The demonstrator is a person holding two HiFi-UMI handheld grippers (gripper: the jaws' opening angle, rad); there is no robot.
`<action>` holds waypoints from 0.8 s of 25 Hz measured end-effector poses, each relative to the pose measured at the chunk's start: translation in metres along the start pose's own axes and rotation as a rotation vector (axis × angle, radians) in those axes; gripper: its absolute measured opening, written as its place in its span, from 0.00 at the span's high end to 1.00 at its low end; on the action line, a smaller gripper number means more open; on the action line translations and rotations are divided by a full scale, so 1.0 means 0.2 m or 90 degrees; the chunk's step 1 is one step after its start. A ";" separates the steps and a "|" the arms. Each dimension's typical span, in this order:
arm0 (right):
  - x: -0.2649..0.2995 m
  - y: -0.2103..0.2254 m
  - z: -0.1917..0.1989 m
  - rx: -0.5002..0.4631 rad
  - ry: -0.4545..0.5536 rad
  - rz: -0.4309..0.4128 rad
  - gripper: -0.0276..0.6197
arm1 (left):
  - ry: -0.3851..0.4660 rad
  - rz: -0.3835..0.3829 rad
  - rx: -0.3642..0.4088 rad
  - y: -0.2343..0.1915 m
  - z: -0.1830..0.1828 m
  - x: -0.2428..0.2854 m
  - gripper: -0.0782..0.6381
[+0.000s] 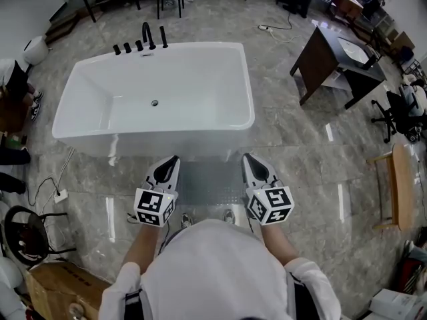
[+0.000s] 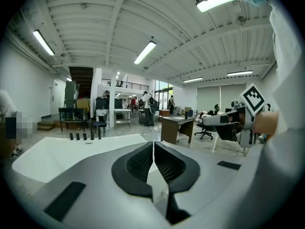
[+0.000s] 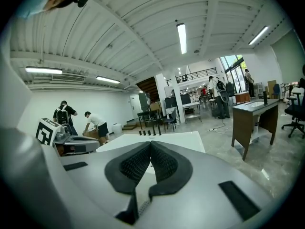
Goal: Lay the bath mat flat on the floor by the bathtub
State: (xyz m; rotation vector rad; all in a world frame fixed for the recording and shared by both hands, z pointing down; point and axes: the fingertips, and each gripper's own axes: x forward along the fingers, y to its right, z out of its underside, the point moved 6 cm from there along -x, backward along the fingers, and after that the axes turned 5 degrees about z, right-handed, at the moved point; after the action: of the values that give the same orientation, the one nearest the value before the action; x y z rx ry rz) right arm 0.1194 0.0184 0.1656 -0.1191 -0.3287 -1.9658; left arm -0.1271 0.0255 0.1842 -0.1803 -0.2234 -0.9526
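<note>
We see the bath mat only in the head view: a grey, textured rectangle lying flat on the marble floor, right against the near wall of the white bathtub. Its long axis appears to run left to right, parallel to that wall, with its far edge along the tub's foot.

Our left gripper and right gripper hang above the mat's left and right ends and cover those edges, so we cannot trace its full length. Our head and shoulders cut off the floor just near of it, and its near corners are hard to make out. Both grippers point away from us toward the tub.

Each gripper's own view shows its black ribbed pads pressed together at the tips with nothing pinched between them. A pale strip shows in the slot behind the pads; we cannot tell what surface that is.

The gripper views look out nearly level, so they miss the mat and floor beneath and instead show the tub's rim, the black taps on its far edge, a dark wooden desk to the right, ceiling lights and distant people. Each also catches the other gripper with its marker cube off to one side.
</note>
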 end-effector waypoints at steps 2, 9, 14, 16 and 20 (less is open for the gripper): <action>-0.02 -0.01 -0.02 -0.008 0.007 0.000 0.91 | 0.007 -0.001 0.013 0.01 -0.03 -0.02 0.84; -0.07 -0.05 -0.08 -0.017 0.037 0.004 0.91 | 0.039 -0.012 0.016 0.02 -0.11 -0.07 0.84; -0.06 -0.04 -0.05 0.004 0.017 -0.003 0.91 | 0.053 -0.018 0.016 0.03 -0.12 -0.08 0.84; -0.06 -0.03 -0.03 0.006 0.007 -0.002 0.91 | 0.057 -0.020 0.019 0.04 -0.12 -0.07 0.84; -0.06 -0.03 -0.02 0.002 -0.002 -0.001 0.91 | 0.058 -0.015 0.009 0.05 -0.11 -0.07 0.84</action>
State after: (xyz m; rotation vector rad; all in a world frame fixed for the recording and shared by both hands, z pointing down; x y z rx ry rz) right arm 0.1196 0.0288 0.1582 -0.1200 -0.3343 -1.9665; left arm -0.1252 0.0364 0.1596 -0.1210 -0.1496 -0.9801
